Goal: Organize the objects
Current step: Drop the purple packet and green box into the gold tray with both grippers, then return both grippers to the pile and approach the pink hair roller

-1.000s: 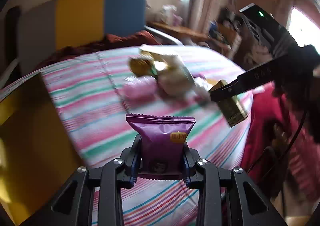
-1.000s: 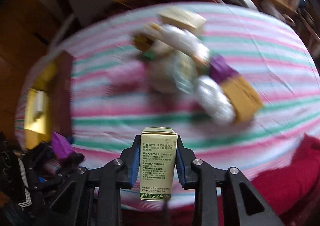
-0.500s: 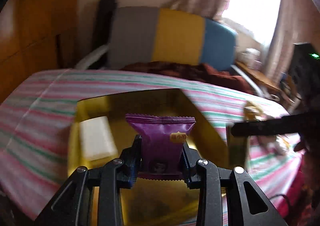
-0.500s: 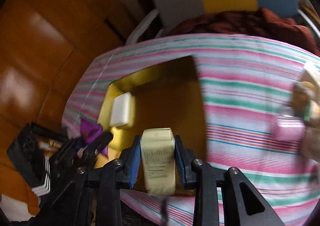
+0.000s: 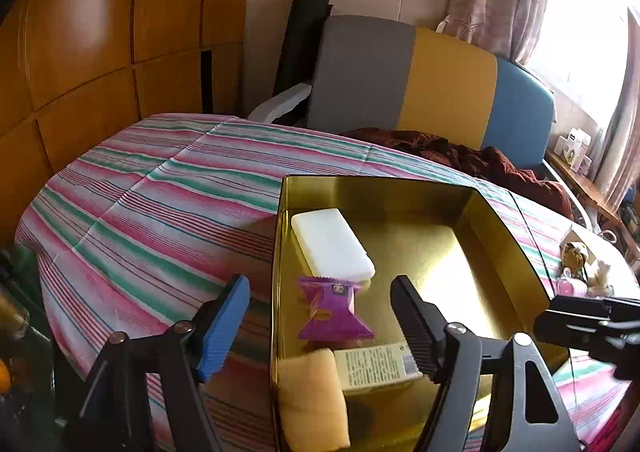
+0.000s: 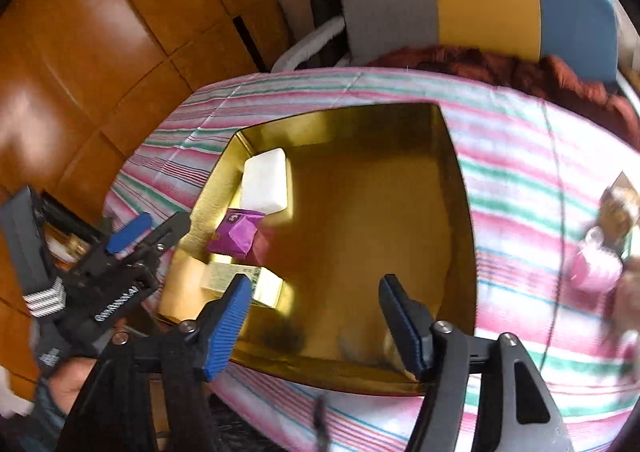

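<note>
Now, both pairs of jaws standing wide and empty, just opened, nothing between either pair.

Beyond the left gripper (image 5: 320, 302), lying loose on the floor of the gold tin (image 5: 516, 248): a purple snack packet (image 5: 334, 310), its long axis running near to far, just short of a white block (image 5: 332, 244) by the tin's left wall. Nearer, a pale printed carton (image 5: 376, 368) flat on its side, long axis left to right.

Beyond the right gripper (image 6: 316, 308), the tin's bare middle. Far right on the striped cloth (image 6: 516, 172), well apart from the tin, a blurred heap of remaining items (image 6: 608, 248); probably closer to the right gripper.

Shown only in the left view: a yellow sponge-like pad (image 5: 312, 396) at the tin's near left corner. Shown only in the right view: a hand (image 6: 74, 376) on the left gripper's handle.
</note>
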A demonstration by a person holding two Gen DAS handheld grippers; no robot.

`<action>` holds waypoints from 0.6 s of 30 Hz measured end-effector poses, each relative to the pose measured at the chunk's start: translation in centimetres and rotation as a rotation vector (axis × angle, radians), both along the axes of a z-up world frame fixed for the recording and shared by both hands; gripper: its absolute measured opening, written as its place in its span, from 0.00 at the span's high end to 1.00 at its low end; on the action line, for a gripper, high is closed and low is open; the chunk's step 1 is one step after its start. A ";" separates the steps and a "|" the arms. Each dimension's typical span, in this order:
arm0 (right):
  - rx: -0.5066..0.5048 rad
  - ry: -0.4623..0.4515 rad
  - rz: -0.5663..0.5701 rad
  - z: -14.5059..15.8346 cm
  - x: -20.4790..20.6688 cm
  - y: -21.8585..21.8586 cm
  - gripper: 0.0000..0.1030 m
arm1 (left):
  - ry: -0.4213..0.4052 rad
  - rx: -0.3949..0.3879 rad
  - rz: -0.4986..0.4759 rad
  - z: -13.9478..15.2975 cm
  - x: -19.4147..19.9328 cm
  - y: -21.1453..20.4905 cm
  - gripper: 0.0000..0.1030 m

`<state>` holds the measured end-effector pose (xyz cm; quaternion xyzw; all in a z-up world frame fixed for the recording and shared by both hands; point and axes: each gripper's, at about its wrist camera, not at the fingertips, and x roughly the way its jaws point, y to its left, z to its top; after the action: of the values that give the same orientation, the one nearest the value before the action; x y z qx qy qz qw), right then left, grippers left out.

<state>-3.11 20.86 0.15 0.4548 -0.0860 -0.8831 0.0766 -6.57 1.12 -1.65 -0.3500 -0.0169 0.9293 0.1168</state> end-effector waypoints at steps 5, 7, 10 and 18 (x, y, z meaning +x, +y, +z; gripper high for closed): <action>0.096 0.100 -0.008 0.4 1.6 -0.7 0.15 | 0.030 -0.027 -0.027 0.8 1.4 0.7 0.21; 0.121 0.160 -0.018 0.6 2.3 -0.9 0.14 | 0.045 -0.038 -0.039 1.0 2.1 1.0 0.21; 0.128 0.164 -0.026 0.6 2.3 -1.0 0.07 | 0.062 -0.045 -0.051 1.4 2.9 1.5 0.18; 0.131 0.205 -0.084 1.2 3.4 -0.2 0.07 | 0.066 -0.060 -0.062 1.5 4.1 2.3 0.16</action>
<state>0.33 20.64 1.31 0.3623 -0.0390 -0.9311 0.0179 -2.48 3.39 -0.11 -0.3228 0.0256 0.9364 0.1354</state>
